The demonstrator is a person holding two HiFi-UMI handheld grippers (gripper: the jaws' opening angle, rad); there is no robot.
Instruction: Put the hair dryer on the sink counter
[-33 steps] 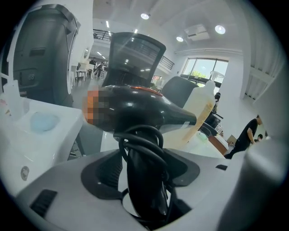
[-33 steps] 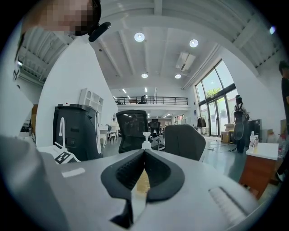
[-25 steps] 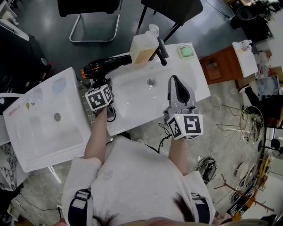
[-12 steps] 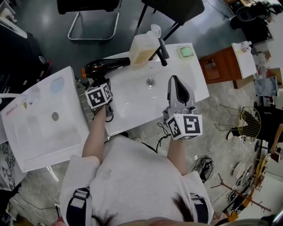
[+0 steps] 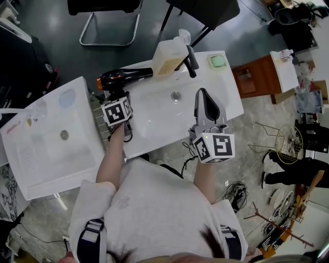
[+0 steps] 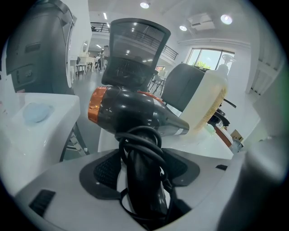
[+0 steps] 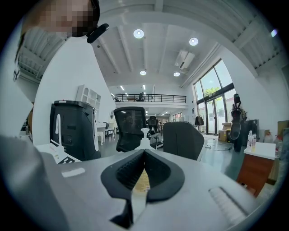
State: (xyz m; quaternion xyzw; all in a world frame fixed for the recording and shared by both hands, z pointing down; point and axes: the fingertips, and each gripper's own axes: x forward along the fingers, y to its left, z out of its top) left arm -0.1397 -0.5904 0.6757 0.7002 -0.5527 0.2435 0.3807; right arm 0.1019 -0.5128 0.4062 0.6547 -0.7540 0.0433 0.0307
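The black hair dryer [image 5: 125,78] with an orange rear end lies across the back left corner of the white sink counter [image 5: 154,123], barrel toward the soap bottle. My left gripper [image 5: 117,101] comes at it from the near side. In the left gripper view, the hair dryer [image 6: 131,110] has its cord-wrapped handle between the pads of the left gripper [image 6: 144,170], which is shut on it. Whether the dryer's weight rests on the counter cannot be told. My right gripper [image 5: 202,94] hovers over the basin's right half, shut and empty; in its own view, the right gripper [image 7: 142,173] has jaws that meet.
A yellowish pump bottle [image 5: 167,55], a black faucet [image 5: 190,60] and a green soap [image 5: 217,60] line the counter's back edge. The basin drain [image 5: 176,95] is mid-sink. A second white sink unit [image 5: 56,138] stands close on the left. Black chairs [image 5: 203,10] stand behind.
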